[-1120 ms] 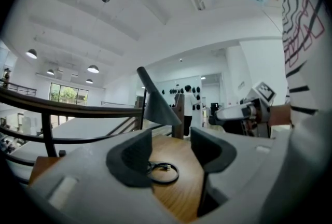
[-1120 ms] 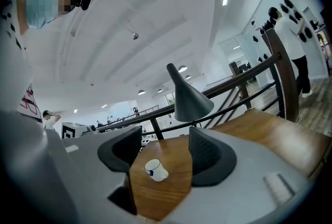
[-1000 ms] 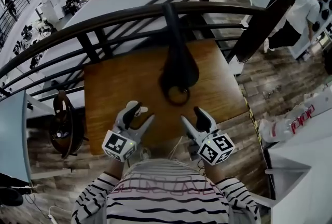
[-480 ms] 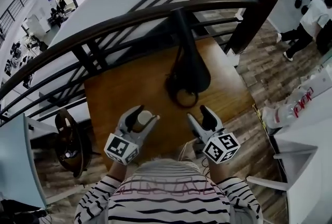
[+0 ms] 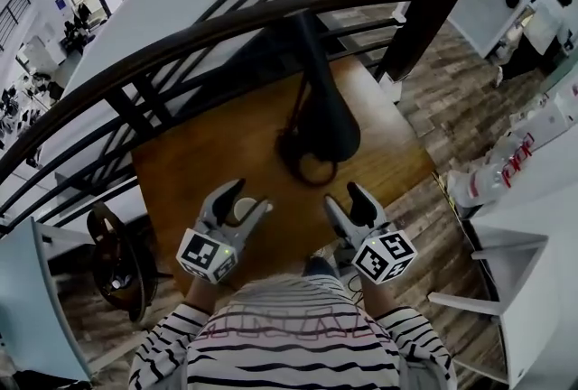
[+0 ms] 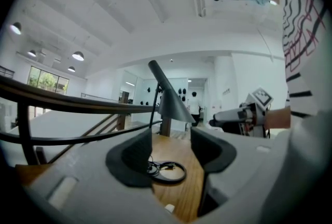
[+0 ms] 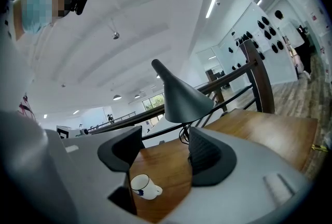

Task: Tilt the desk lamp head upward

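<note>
A dark desk lamp stands on the wooden table (image 5: pixel 190 162), its cone head (image 5: pixel 322 119) above a ring base (image 5: pixel 312 165) with a coiled cord. The cone head (image 6: pixel 174 105) also shows ahead in the left gripper view, and the same head (image 7: pixel 179 96) in the right gripper view. My left gripper (image 5: pixel 238 200) hovers open near the table's front edge, short of the lamp, nothing between its jaws. My right gripper (image 5: pixel 346 202) is open and empty too, just right of the base. A white cup (image 7: pixel 144 186) lies on the table under the left gripper.
A dark curved railing (image 5: pixel 181 45) runs behind the table, close to the lamp's stem. A white counter with a bottle (image 5: pixel 528 153) is at the right. A dark stool (image 5: pixel 116 255) stands left of the table on the wooden floor.
The head camera has swung, so the table sits a little differently in the picture. Both grippers stay open near the front edge, hardly moved. The lamp head has not changed its tilt.
</note>
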The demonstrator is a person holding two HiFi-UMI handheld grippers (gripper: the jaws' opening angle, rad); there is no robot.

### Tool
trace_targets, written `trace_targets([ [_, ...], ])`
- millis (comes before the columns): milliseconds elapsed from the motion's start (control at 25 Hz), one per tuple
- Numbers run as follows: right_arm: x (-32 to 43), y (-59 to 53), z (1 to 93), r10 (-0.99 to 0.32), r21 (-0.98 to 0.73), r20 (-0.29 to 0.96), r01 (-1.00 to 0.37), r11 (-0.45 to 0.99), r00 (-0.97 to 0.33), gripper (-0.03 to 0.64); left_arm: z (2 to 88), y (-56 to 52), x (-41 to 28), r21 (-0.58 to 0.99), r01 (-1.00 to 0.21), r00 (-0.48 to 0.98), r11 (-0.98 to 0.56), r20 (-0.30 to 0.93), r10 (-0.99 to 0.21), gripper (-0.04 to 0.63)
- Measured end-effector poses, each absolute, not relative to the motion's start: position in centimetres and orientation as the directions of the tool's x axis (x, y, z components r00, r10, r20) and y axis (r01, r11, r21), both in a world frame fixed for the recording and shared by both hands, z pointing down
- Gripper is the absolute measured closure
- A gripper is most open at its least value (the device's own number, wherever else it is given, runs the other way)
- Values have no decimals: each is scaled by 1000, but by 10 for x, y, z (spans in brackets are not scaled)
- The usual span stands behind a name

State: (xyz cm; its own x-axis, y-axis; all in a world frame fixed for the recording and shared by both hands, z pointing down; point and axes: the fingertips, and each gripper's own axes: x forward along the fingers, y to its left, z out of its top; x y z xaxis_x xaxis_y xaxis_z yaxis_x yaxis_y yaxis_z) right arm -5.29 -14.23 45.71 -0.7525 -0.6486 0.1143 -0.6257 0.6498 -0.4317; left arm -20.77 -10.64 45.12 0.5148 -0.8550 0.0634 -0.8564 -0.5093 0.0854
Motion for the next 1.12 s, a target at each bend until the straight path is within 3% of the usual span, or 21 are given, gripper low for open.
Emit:
trace_targets([
  [560, -32, -203, 468, -565, -463, 117, -548, 696, -817, 341, 448, -180, -181, 23, -886, 462, -463, 95, -882, 365],
  [1120, -31, -231, 468, -448, -539, 77, -415, 733, -891, 340, 423, -257, -172, -135, -887, 427, -442, 127, -895, 365],
])
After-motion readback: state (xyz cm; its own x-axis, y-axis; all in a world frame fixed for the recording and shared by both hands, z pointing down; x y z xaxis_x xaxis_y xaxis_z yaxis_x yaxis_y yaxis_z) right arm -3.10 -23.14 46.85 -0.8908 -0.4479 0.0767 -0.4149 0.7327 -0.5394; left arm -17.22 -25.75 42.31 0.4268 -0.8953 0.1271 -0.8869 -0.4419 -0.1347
